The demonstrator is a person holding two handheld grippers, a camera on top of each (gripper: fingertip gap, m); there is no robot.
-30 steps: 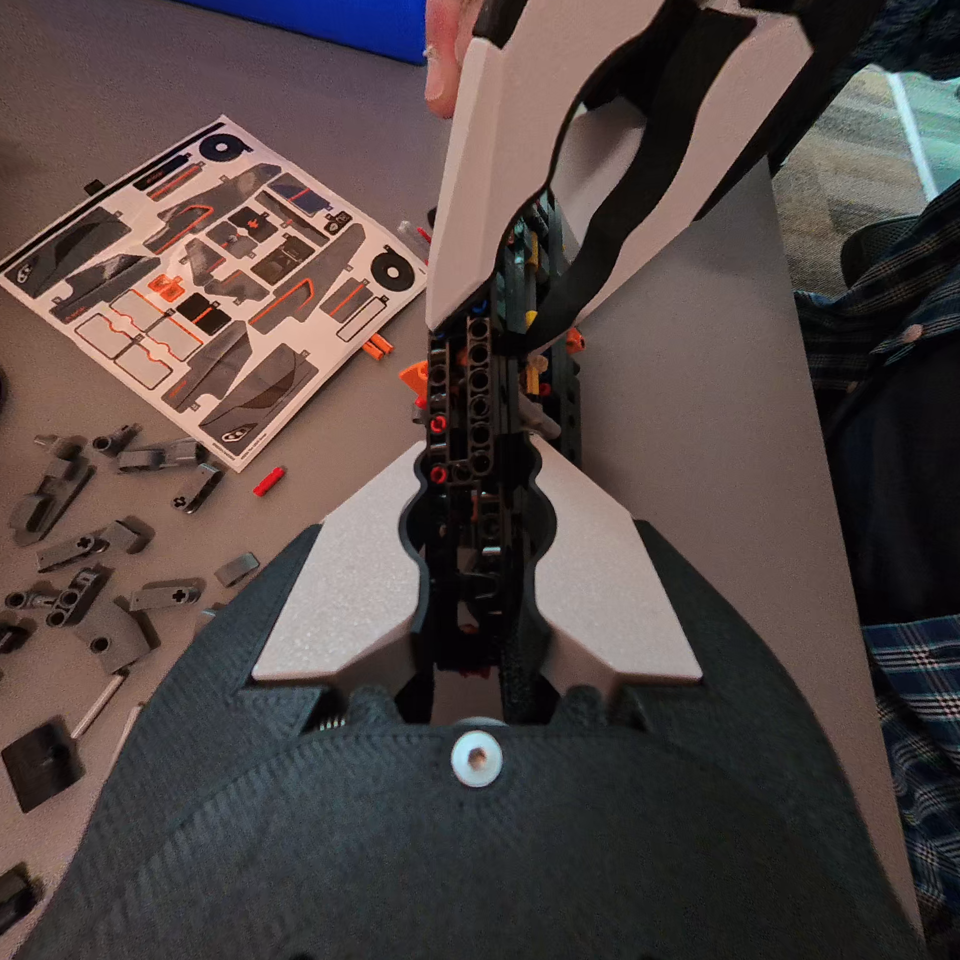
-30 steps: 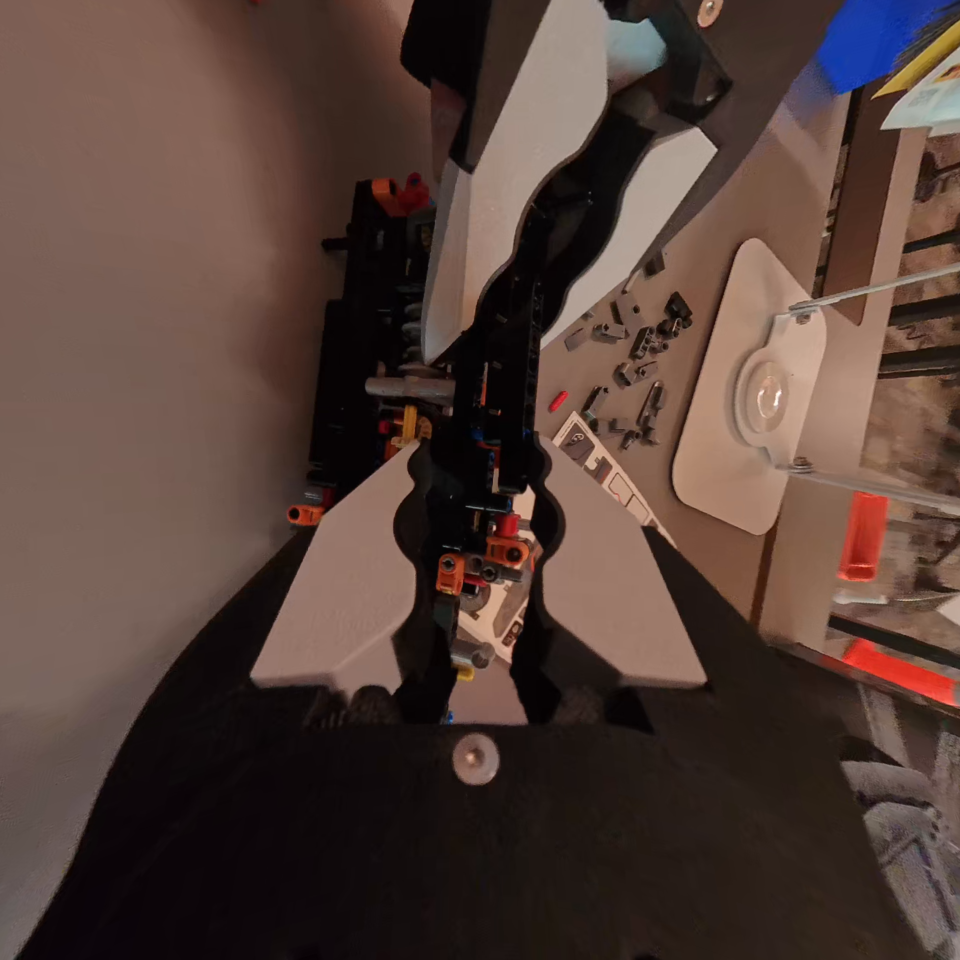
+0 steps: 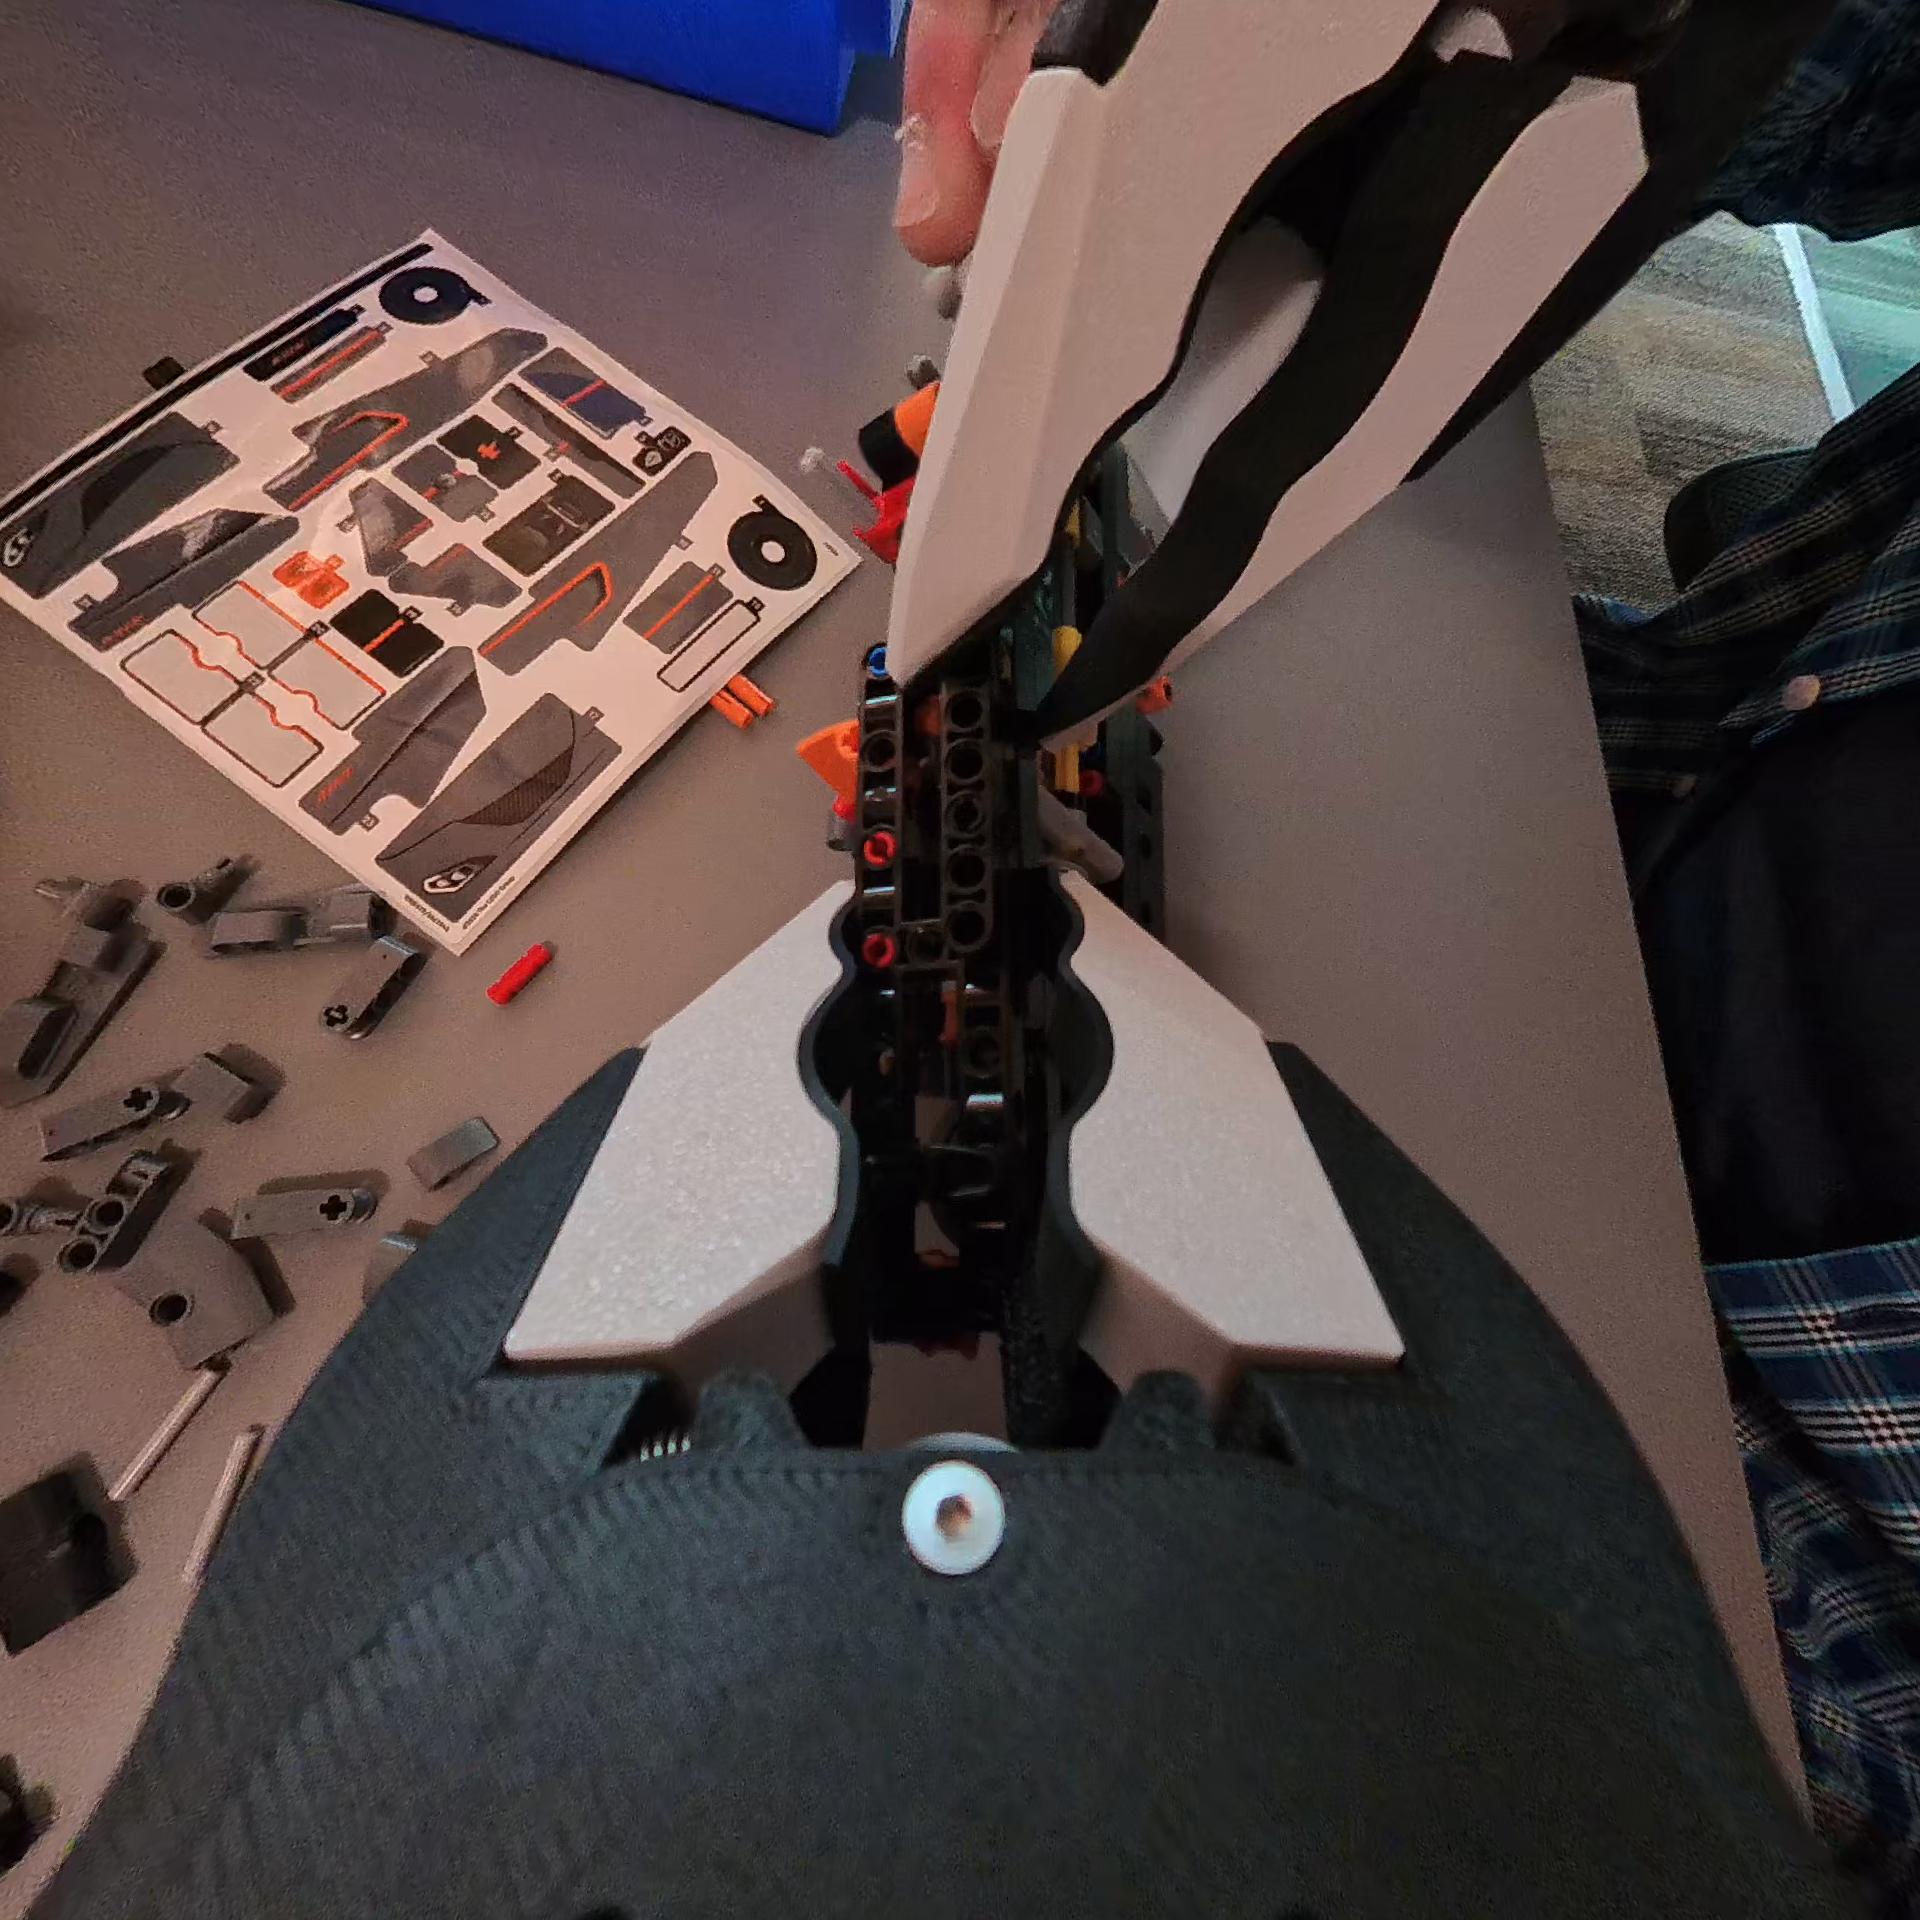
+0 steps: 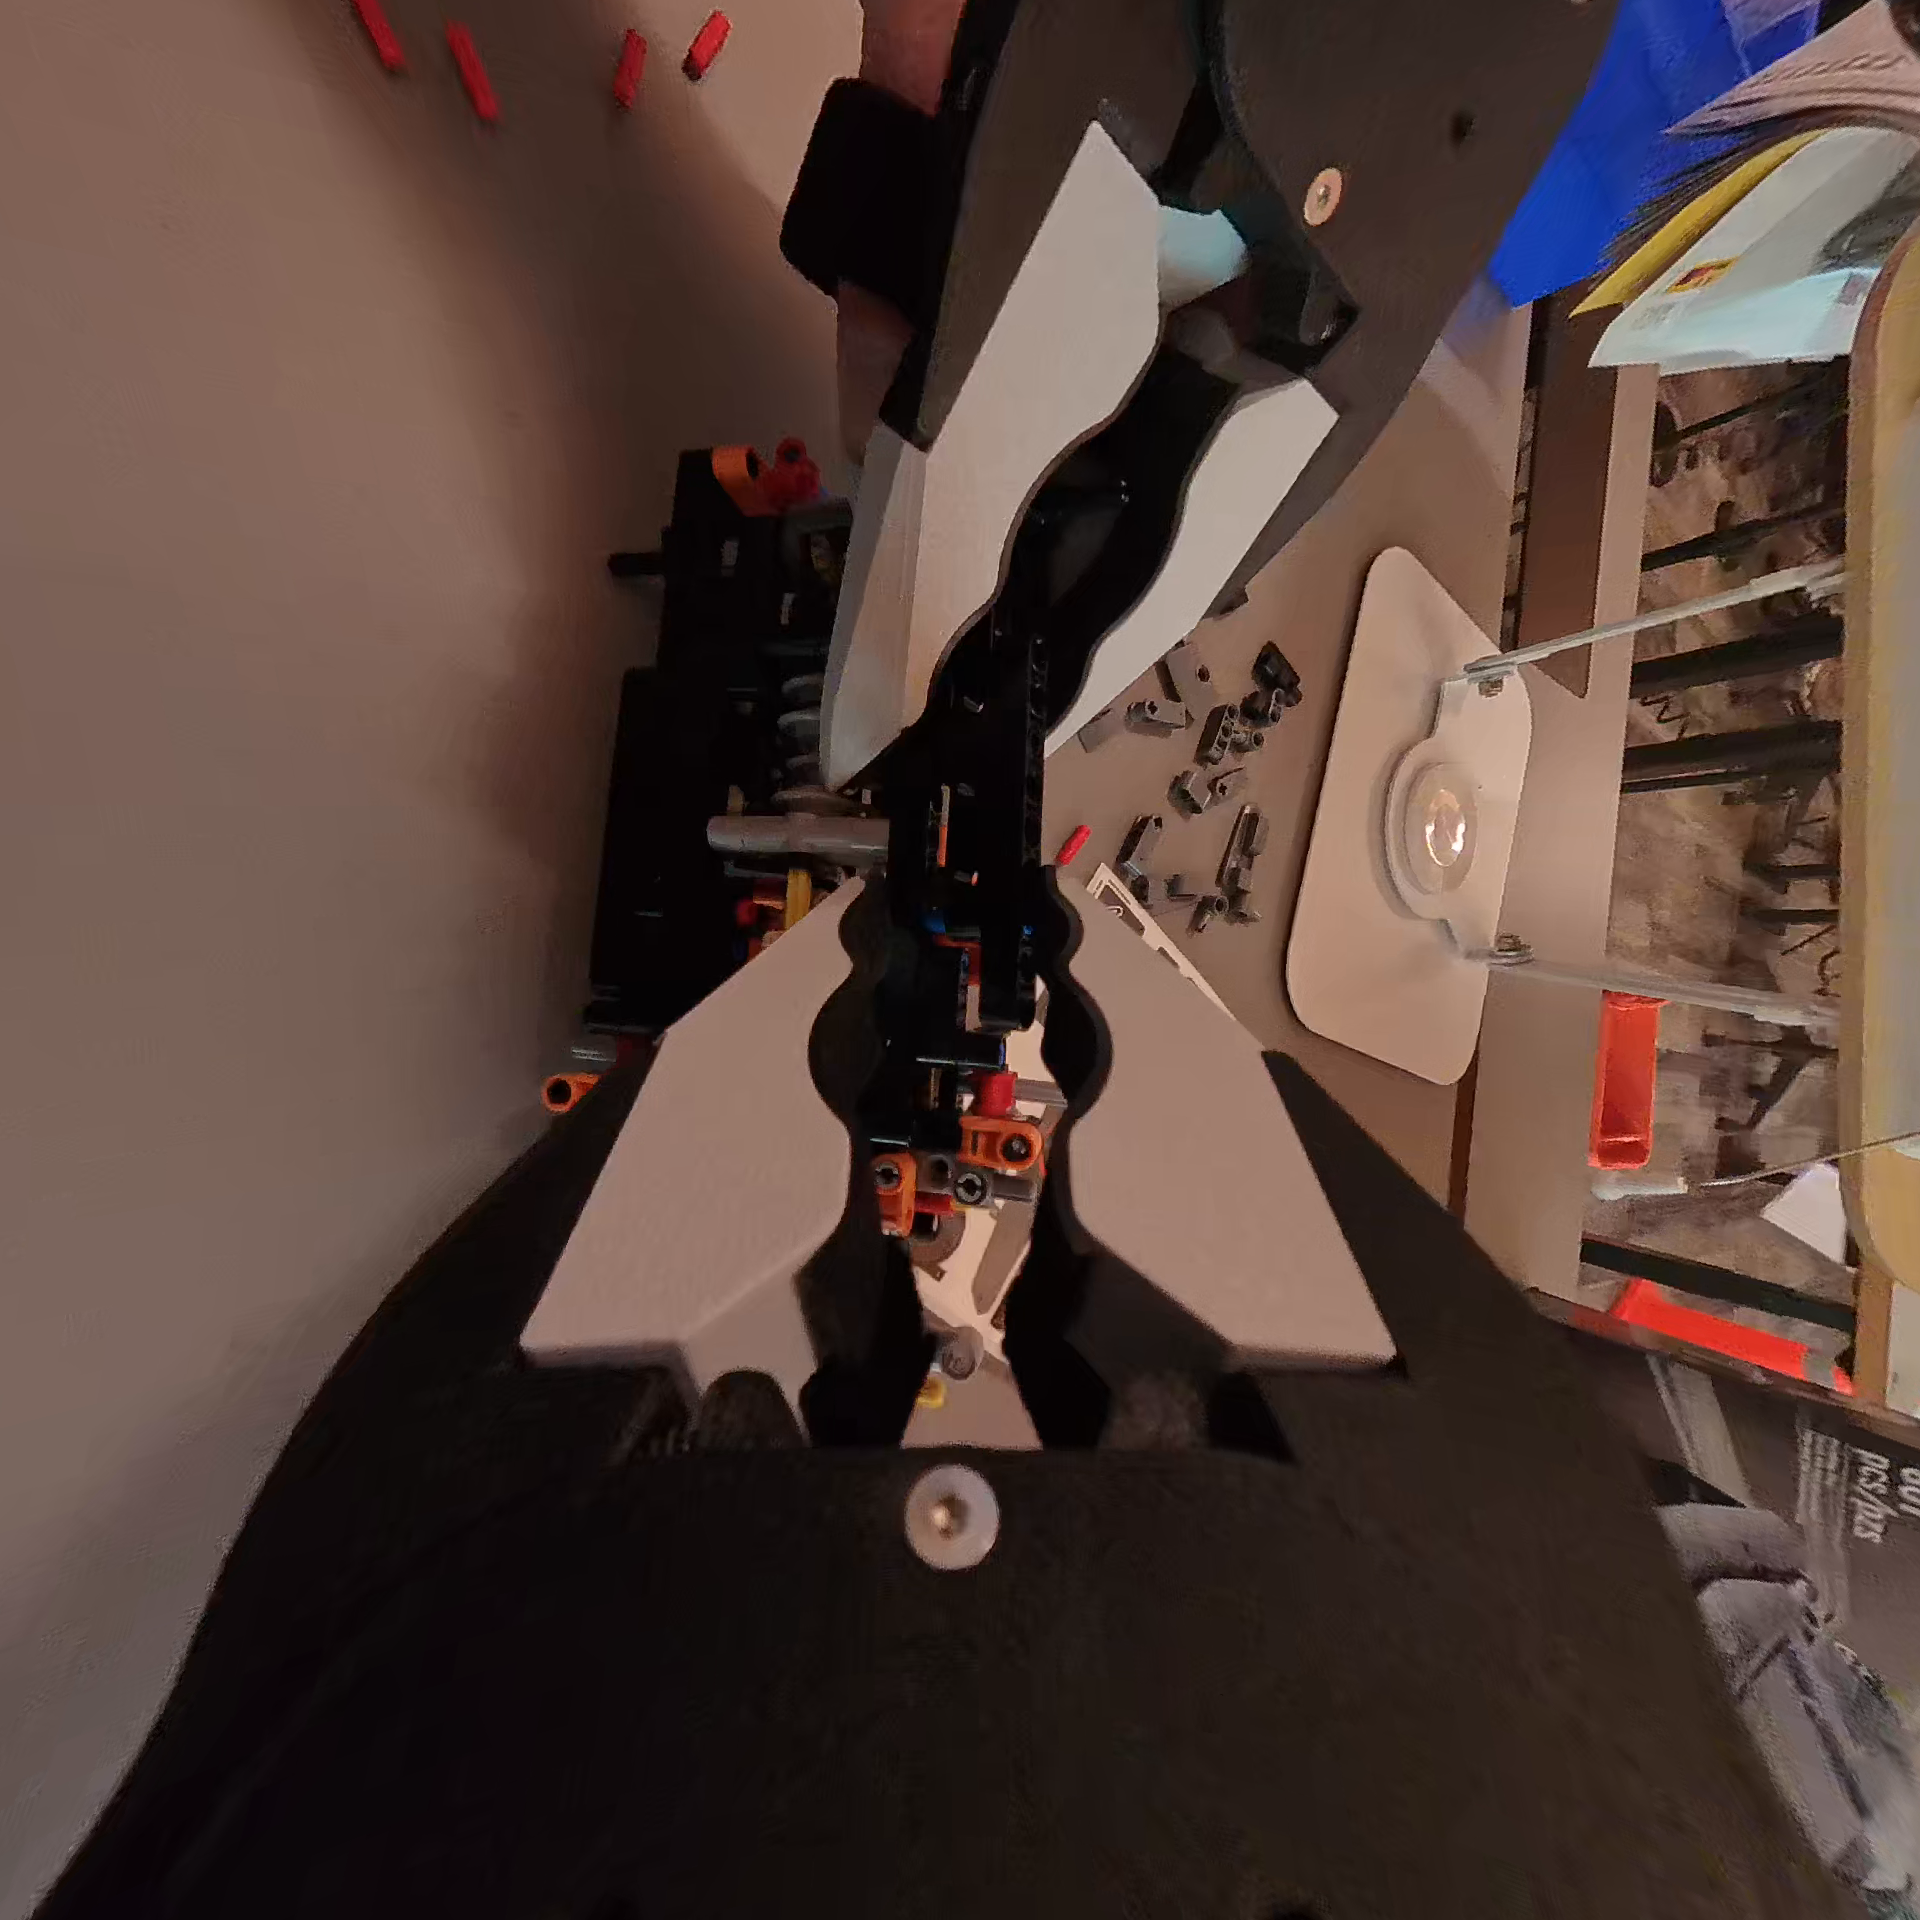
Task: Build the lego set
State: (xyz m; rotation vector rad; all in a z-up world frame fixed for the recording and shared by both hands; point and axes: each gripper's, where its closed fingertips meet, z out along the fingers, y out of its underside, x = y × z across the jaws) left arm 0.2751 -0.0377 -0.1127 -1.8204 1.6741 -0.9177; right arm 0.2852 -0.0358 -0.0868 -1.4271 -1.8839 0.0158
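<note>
Shifted slightly nearer, otherwise unchanged: left gripper [image 3: 961,935] and right gripper [image 4: 961,935] both clamped on the black lego frame [image 3: 940,821], held edge-on over the grey worktop [image 3: 1371,935]. Stiff but brittle at joints (pins pop loose), so best gripped on long holed beams. Matte plastic, orange and red connectors; glossy sticker sheet [image 3: 416,582] and loose grey pieces [image 3: 156,1143] alongside.

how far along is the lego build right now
Partly done: a black beam frame with red pins and orange connectors is already assembled. In hand: both the left tongs and right tongs are clamped on it. Left: loose grey pieces lie unused on the table, and the sticker sheet looks unapplied.
</note>
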